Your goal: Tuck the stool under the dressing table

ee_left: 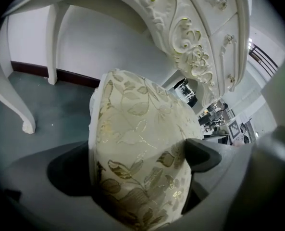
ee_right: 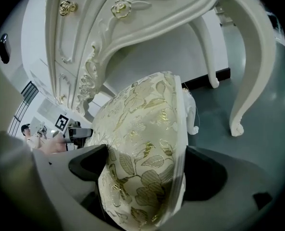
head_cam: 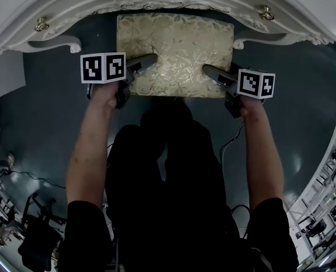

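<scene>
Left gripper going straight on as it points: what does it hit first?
The left gripper is shut on the stool cushion, so that comes first; beyond, probably open space under the dressing table, depth unclear.

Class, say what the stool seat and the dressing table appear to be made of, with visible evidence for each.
Stool seat: padded woven fabric, cream with shiny gold leaf pattern; it bulges softly. Dressing table: probably white-painted wood, smooth satin finish, carved scrolls with gilt touches; the exact material is uncertain.
</scene>
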### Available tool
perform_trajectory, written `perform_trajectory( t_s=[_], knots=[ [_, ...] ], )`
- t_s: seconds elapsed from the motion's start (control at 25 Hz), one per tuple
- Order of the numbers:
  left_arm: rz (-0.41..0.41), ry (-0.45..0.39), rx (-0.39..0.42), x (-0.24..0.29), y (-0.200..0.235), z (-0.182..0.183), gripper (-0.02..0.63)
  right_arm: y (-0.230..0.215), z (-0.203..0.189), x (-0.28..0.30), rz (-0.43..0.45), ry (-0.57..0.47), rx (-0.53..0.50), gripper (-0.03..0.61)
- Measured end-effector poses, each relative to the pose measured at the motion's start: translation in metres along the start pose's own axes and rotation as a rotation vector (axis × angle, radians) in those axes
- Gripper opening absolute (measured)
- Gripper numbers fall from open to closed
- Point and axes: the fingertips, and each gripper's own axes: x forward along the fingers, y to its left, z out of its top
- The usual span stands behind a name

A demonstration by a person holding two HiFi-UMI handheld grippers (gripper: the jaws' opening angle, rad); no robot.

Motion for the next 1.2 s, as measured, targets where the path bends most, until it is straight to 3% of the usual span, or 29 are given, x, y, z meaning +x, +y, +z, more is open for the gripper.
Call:
perform_trajectory(
  t_s=[0.56, 0.84, 1.2],
  knots=[
    [-0.009, -0.069, 0.042, -0.003, -0.002, 0.006, 0.586, 0.001, -0.001, -0.002, 0.0, -0.081, -0.011, 0.472],
    [-0.011, -0.132, 0.001, 0.026, 0.031, 0.052, 0.586, -0.022, 0.052, 0.036, 0.018, -0.143, 0.0, 0.471],
    [0.007, -0.194, 0.017, 0.024, 0.036, 0.063, 0.584, -0.027, 0.064, 0.04, 0.011, -0.199, 0.011, 0.472]
  ],
)
